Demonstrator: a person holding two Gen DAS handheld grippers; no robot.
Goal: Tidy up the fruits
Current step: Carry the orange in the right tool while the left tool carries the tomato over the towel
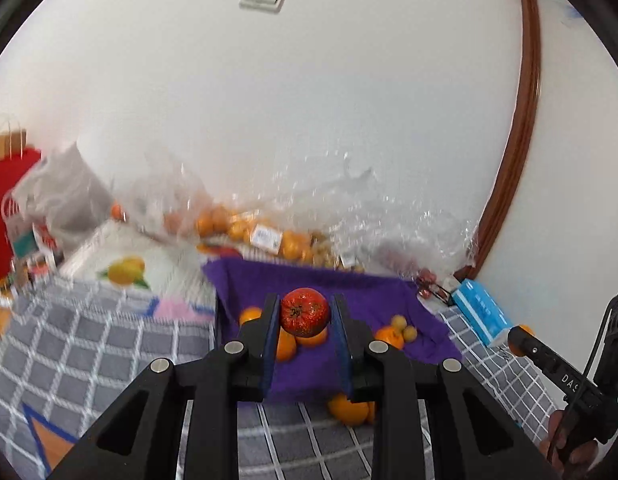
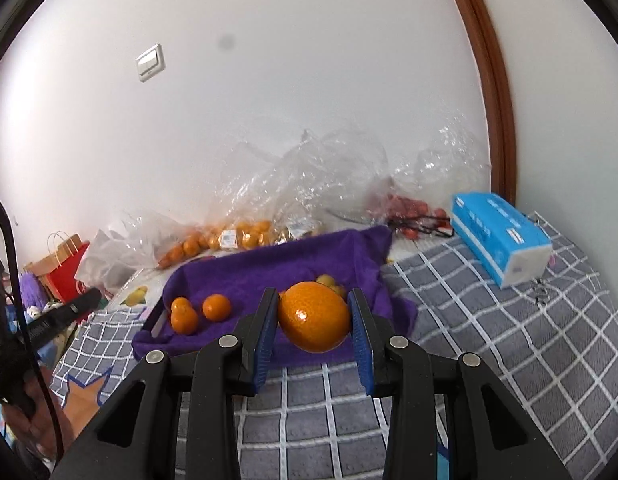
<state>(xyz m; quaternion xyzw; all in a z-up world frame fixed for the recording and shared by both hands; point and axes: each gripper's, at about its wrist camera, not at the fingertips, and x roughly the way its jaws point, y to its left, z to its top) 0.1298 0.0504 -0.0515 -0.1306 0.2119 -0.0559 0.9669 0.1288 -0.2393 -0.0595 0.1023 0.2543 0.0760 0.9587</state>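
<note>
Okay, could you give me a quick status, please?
Left gripper shut on red fruit. Right gripper shut on orange. Both above purple tray. Nothing blocking.

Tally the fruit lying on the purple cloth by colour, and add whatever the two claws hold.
Orange fruits on the purple cloth: 4
Small yellow fruits on the cloth: 2
Red fruit in the left claw: 1
Large orange in the right claw: 1
Total: 8
</note>
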